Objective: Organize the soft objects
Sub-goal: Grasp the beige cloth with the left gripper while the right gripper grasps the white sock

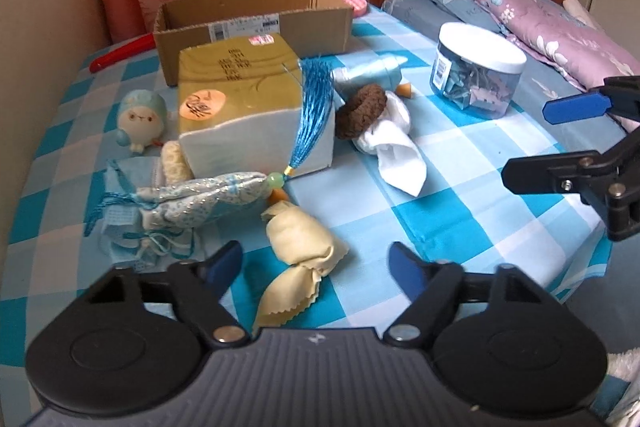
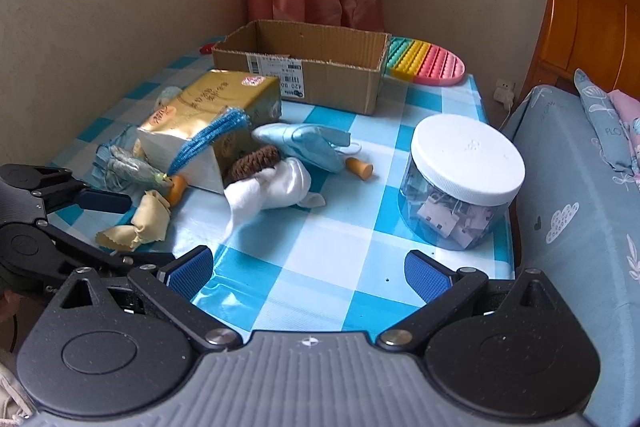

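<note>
The left gripper (image 1: 316, 267) is shown with jaws apart on either side of a crumpled yellow cloth (image 1: 300, 251), the pads not pressing it. The cloth lies on the blue-checked tablecloth (image 2: 320, 259), just in front of the gold tissue pack (image 1: 240, 87). The right gripper (image 2: 308, 271) is held released over bare tablecloth, near the white-lidded jar (image 2: 464, 179). The cardboard box (image 2: 312, 67) stands behind.

Open checked desk (image 2: 320, 267) lies between the jar (image 2: 464, 183) on the right and the left-hand clutter around the gold box (image 1: 240, 99). The carton (image 2: 304, 67) blocks the rear; wall (image 2: 100, 7) and bed (image 2: 580, 207) close the sides. A yellow cloth (image 1: 304, 247) lies between the left hand-held gripper (image 1: 316, 267) fingers.
</note>
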